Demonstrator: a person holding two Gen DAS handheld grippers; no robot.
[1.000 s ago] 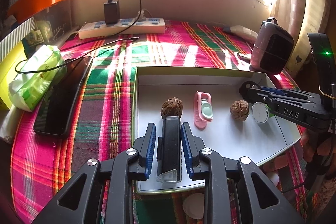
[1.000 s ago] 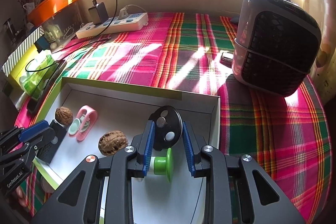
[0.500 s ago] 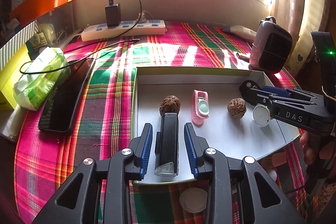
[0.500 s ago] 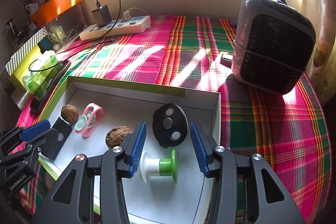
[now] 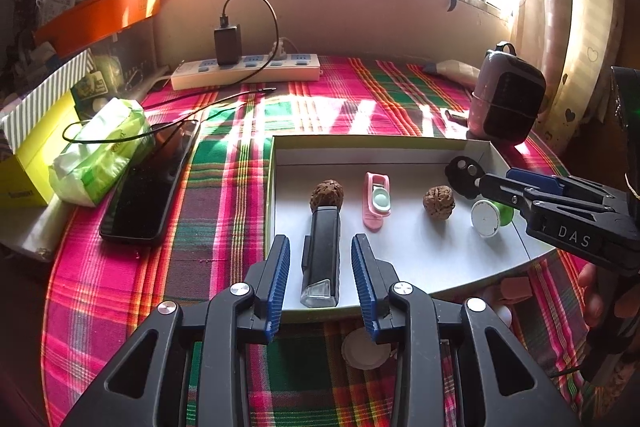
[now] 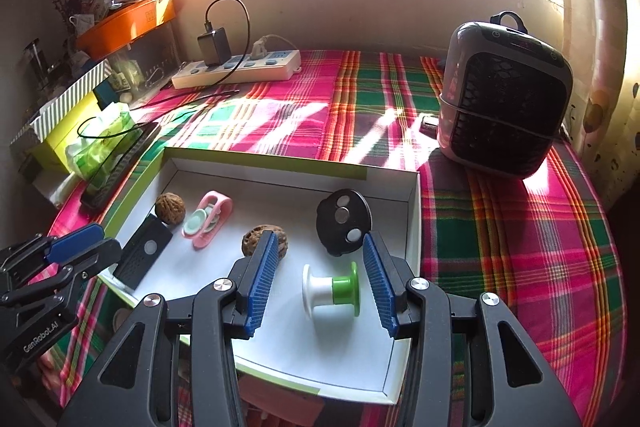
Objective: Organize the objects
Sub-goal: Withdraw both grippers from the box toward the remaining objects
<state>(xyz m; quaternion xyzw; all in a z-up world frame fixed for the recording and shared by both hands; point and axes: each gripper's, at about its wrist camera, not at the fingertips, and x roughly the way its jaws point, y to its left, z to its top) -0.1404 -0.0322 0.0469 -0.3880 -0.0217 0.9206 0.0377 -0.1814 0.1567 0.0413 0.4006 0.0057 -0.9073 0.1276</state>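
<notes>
Lying in the white tray (image 5: 400, 155), a black flashlight (image 5: 322, 251) is framed by the left gripper (image 5: 320, 269), whose jaws are opening, pads clear of it. A green-and-white spool (image 6: 332, 291) is flanked, untouched, by the spread right gripper (image 6: 320, 283). Two walnuts are seen alongside.

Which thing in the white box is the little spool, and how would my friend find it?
Find the shallow white box on the checked tablecloth, in front of the dark heater. Near its right end, between the blue pads of the open right gripper, lies the spool on its side. It alone is half white, half green; the black disc behind and the walnut beside it are not.
</notes>
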